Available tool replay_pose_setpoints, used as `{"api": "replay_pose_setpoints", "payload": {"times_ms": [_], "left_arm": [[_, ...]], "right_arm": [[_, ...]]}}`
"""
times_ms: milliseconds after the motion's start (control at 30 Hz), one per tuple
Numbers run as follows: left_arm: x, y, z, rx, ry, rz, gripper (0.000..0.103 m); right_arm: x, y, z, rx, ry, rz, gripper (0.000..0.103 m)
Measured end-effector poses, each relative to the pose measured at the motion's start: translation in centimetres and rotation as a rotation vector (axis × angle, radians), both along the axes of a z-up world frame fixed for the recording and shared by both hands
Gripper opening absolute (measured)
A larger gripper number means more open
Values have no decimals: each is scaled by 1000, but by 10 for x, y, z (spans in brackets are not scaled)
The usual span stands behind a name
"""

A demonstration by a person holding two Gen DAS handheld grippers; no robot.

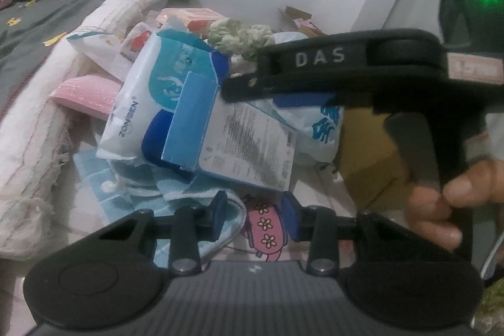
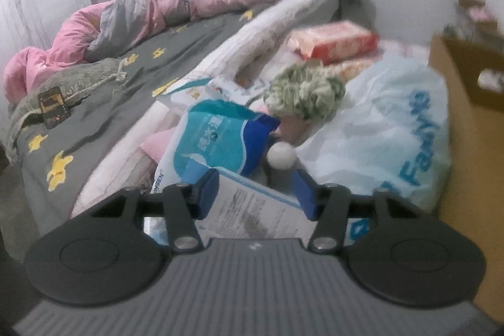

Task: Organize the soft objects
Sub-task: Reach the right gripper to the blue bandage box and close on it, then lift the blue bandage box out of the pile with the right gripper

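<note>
My right gripper is shut on a blue and white soft pack, holding its printed white end between the blue pads. In the left wrist view the same pack hangs in the air, pinched by the right gripper, which reaches in from the right. A second teal and white pack lies just behind it. My left gripper is open and empty below the pack, above a pink flowered item on the floor. A green and white fluffy thing sits on the pile behind.
A bed with a grey star sheet and pink quilt runs along the left. A white plastic bag and a cardboard box stand at the right. A red pack lies at the back. A blue mat covers the floor.
</note>
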State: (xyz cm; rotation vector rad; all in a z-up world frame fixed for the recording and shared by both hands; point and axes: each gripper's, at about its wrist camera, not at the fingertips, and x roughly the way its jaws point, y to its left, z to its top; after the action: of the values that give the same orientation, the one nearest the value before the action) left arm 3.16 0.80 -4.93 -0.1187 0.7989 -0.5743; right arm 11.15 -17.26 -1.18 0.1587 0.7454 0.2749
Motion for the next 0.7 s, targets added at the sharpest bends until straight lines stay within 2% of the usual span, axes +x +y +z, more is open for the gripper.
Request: {"api": "replay_pose_setpoints", "payload": {"times_ms": [133, 300, 433, 500, 567, 700], "left_arm": [[1, -4, 0, 7, -7, -4, 39], [-4, -7, -1, 20, -4, -11, 39], [-5, -12, 0, 19, -3, -12, 39], [-6, -15, 2, 18, -17, -11, 39], [-5, -20, 2, 15, -37, -10, 39], [3, -27, -2, 29, -51, -3, 37]], "right_arm": [[3, -2, -10, 56, 83, 21, 62], [-15, -7, -10, 111, 120, 48, 62], [-20, -8, 0, 88, 71, 28, 65], [-11, -6, 7, 93, 33, 27, 71], [2, -2, 8, 73, 7, 20, 82], [24, 4, -2, 52, 33, 26, 83]]}}
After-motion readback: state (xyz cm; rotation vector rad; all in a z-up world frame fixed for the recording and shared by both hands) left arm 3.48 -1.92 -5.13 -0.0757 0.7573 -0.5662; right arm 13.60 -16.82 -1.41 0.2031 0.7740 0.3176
